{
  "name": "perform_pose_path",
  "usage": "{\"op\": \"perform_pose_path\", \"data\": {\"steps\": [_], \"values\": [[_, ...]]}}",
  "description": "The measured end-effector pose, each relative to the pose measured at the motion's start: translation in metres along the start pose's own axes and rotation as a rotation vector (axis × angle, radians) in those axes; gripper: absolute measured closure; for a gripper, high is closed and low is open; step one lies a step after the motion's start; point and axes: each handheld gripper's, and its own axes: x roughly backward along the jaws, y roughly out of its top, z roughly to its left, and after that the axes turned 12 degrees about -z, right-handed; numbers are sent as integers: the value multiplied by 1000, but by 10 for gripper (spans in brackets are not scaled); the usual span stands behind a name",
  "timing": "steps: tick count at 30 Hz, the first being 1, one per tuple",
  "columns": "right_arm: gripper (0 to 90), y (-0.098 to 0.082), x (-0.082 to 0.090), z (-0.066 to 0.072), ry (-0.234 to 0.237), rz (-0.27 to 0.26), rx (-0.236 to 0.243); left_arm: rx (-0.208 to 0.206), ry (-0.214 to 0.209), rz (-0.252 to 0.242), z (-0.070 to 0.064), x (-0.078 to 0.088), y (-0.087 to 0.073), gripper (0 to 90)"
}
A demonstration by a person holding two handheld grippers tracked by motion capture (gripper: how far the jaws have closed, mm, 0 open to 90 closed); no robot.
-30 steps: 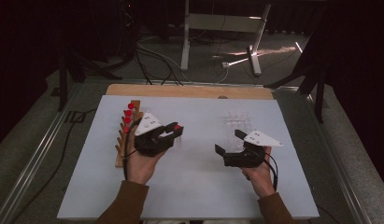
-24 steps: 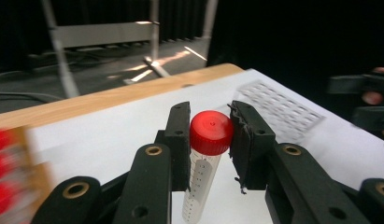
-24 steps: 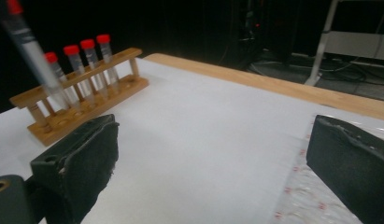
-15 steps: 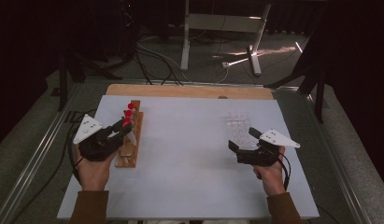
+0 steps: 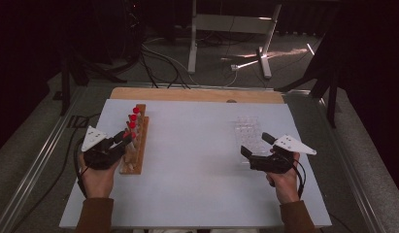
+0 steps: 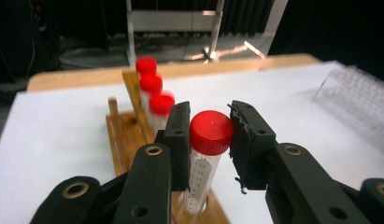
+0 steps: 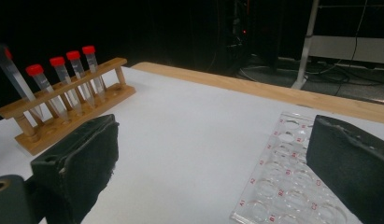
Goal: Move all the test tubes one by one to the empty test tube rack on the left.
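While the left gripper point(image 6: 209, 140) is closing its fingers point(image 6: 179, 135) on the red-capped tube point(image 6: 204, 158), that tube is standing upright in the wooden rack point(image 5: 135, 145) on the counter point(image 5: 197, 184); its long axis is running vertically. The right gripper point(image 7: 213, 158) is idling wide open, holding nothing, near the clear tray point(image 7: 292, 186).

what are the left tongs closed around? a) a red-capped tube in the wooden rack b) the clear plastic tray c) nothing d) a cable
a: in the left gripper view the left tongs pinch the cap of a red-capped tube that stands in the wooden rack.
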Motion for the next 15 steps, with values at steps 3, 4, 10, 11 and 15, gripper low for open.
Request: {"op": "perform_pose_path", "data": {"steps": [3, 4, 10, 11, 15], "values": [[23, 0, 1, -1, -2, -2, -1, 3, 6, 18, 0, -4, -11, 707], [23, 0, 1, -1, -3, -3, 2, 2, 6, 25, 0, -5, -13, 707], [24, 0, 1, -1, -1, -2, 2, 13, 1, 12, 2, -6, -18, 705], [24, 0, 1, -1, -1, -2, 1, 14, 0, 10, 2, -5, -18, 704], [24, 0, 2, -1, -1, -5, 2, 25, -12, 1, 3, -4, -21, 697]]}}
